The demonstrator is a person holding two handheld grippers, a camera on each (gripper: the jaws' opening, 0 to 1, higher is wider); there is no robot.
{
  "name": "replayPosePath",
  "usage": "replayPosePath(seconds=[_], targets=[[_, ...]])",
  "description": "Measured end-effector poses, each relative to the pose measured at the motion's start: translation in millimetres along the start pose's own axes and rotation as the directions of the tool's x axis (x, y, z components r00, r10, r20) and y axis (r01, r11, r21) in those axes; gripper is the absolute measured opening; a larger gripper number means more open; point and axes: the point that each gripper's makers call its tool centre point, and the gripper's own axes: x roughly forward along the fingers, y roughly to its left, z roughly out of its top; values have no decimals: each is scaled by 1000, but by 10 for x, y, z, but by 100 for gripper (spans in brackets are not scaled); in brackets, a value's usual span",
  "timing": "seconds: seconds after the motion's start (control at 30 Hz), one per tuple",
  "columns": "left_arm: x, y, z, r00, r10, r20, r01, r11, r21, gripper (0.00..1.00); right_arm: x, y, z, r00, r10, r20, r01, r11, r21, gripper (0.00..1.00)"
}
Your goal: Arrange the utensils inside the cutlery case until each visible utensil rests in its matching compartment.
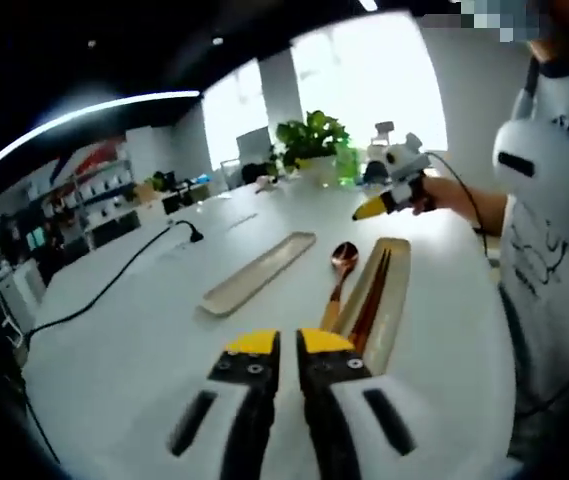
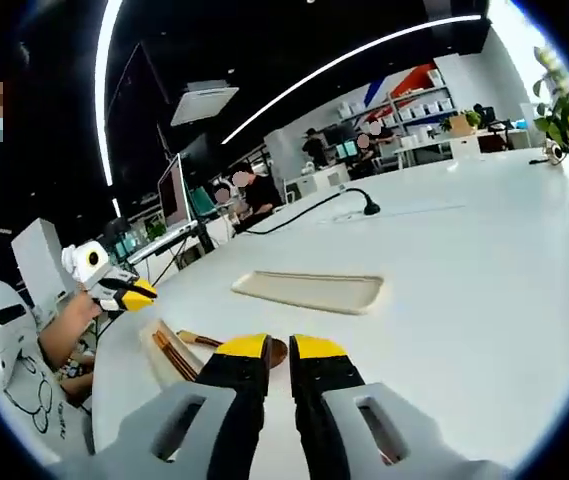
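The spoon point(image 1: 342, 262) lies on the table point(image 1: 144, 340) against the tray point(image 1: 396, 290) that holds the chopsticks point(image 1: 372, 295). My left gripper point(image 1: 289, 342) and right gripper point(image 2: 269, 347) are nearly closed, empty. I'd open wide, straddle the handle squarely, then lift toward the empty tray point(image 1: 260, 271).

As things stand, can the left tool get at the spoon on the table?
Probably yes. The left tool sits just short of the spoon, which lies on the table beside the case half holding chopsticks. Nothing lies between them. Its jaws look nearly closed, so they would need opening first.
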Motion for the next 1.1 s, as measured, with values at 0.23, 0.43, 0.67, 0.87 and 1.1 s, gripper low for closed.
replayPosePath(seconds=[0.23, 0.43, 0.67, 0.87, 1.1], targets=[[3, -24, -36, 999, 42, 11, -42, 999, -11, 6, 99, -44, -124, 998, -1, -66, 3, 999, 34, 10], [0, 13, -54, 995, 93, 23, -92, 995, -39, 6, 172, 15, -189, 996, 18, -92, -14, 999, 50, 11], [-1, -38, -92, 991, 130, 26, -129, 990, -50, 6, 231, -40, -255, 990, -10, -140, 14, 1000, 27, 11], [-21, -83, -128, 989, 148, 13, -147, 989, -27, 6, 269, 5, -306, 986, 4, -164, 4, 999, 43, 11], [-52, -57, -170, 986, 165, 9, -165, 986, -37, 6, 347, 116, -361, 983, 51, -175, -34, 995, 97, 11]])
